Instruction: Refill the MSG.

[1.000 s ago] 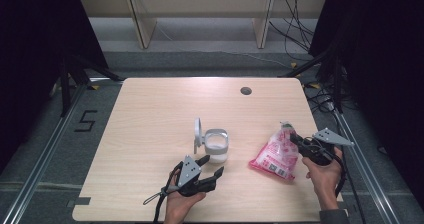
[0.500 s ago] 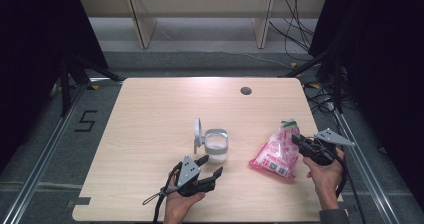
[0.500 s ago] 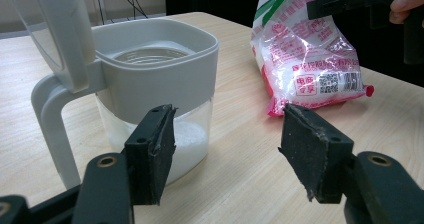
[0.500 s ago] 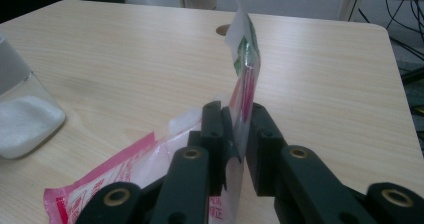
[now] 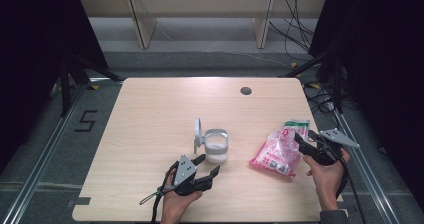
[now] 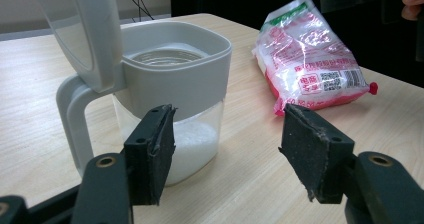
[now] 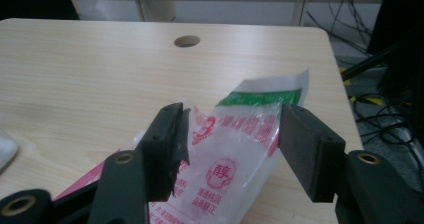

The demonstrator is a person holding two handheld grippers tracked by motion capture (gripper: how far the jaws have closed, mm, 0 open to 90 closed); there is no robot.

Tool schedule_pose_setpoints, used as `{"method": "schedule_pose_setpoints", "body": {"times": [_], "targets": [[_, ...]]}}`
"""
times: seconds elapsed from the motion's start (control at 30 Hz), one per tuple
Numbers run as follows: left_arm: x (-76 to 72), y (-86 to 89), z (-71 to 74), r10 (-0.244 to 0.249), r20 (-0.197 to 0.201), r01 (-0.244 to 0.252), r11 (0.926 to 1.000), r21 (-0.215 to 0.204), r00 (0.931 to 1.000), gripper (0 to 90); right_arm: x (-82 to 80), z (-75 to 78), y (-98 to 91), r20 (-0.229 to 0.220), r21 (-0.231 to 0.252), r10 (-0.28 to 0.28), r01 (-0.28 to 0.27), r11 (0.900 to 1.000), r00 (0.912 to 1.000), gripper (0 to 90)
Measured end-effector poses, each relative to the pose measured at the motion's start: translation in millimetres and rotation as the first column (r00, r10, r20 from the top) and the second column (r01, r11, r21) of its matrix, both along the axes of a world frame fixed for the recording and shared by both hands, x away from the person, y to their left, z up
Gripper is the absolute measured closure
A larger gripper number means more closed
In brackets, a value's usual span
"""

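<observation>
Between the spread jaws of the right gripper (image 5: 306,140), which have just been opening, the pink bag (image 7: 235,169) lies on the table (image 5: 150,114), unpinched. Just ahead of the left gripper (image 5: 207,165), jaws spread, stands the lidded container (image 6: 170,94).

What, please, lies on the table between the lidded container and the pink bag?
Nothing: in the high view, bare wooden table separates the container from the bag.

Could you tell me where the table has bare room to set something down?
The far half, from the jar back to the round hole, is bare, as is the left side. It is crowded along the near edge: left gripper, jar, bag, right gripper.
</observation>
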State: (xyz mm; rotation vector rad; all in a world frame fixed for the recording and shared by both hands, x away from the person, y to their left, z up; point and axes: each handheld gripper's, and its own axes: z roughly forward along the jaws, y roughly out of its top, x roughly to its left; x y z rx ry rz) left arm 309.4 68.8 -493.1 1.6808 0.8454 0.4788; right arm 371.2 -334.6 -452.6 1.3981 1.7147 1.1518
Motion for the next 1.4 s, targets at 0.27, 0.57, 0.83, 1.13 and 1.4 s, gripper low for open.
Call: {"method": "schedule_pose_setpoints", "body": {"times": [0.27,0.57,0.83,1.13,1.4], "targets": [[0.0,3.2,0.8,0.009,0.000,-0.009,0.9999,-0.005,1.0000,37.0,-6.4,5.2,10.3,0.017,-0.032,0.006,-0.006,0.9995,0.9998,41.7],[2.8,14.4,5.6,0.022,0.019,-0.022,0.9997,-0.006,0.9996,36.3,-15.6,6.3,34.3,0.033,-0.013,0.114,-0.114,0.9934,0.9929,41.6],[1.7,26.9,11.0,0.051,0.036,-0.052,0.9986,0.013,0.9980,37.5,-22.2,2.1,57.8,-0.012,-0.011,0.239,-0.239,0.9709,0.9709,41.0],[2.9,46.2,15.8,0.087,0.044,-0.088,0.9959,0.022,0.9953,39.4,-23.8,-5.3,59.2,-0.017,-0.038,0.274,-0.275,0.9608,0.9615,40.7],[6.3,61.8,15.0,0.146,0.051,-0.148,0.9883,0.037,0.9880,40.4,-31.6,-7.7,61.0,-0.041,-0.026,0.293,-0.294,0.9554,0.9553,39.7]]}}
